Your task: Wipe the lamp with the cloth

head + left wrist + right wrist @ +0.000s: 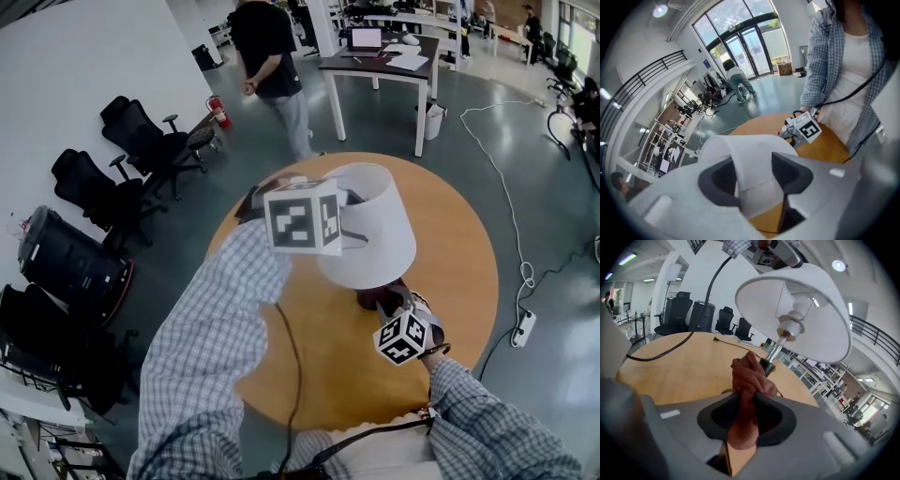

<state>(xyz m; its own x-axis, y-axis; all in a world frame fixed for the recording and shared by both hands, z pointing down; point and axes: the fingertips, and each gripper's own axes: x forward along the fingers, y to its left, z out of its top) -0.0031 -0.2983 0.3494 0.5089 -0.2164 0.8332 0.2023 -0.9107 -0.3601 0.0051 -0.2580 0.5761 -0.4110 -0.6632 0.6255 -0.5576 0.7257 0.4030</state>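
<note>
Checked sleeve (216, 328) fills the near foreground, and beyond it the left tongs (754, 180) have the shade (740, 154) of the lamp (370, 234) between their jaws. They stand fairly wide, one pad on each face of the thin white wall near its rim, and appear to be pinching it. The lamp leans from that grip, its shade tilted over the table (459, 262), so the left tongs seem to be steadying it.

Further right, the right tongs (746, 416) are closed narrowly on the cloth (749, 376). A bunched reddish end sticks out just ahead of the jaws and touches the stem (776, 350) under the shade. The shade's open underside and bulb fitting hang above and ahead of these tongs.

Risks, as I judge them:
- The shade wall looks thin, so a hard pinch could crease it, and a loose one could let it slip.
- With the lamp leaning, a firm push from the cloth could tip it off its base.
- Little cloth shows past the jaws, so the bare jaws could knock the stem or bulb.
</note>
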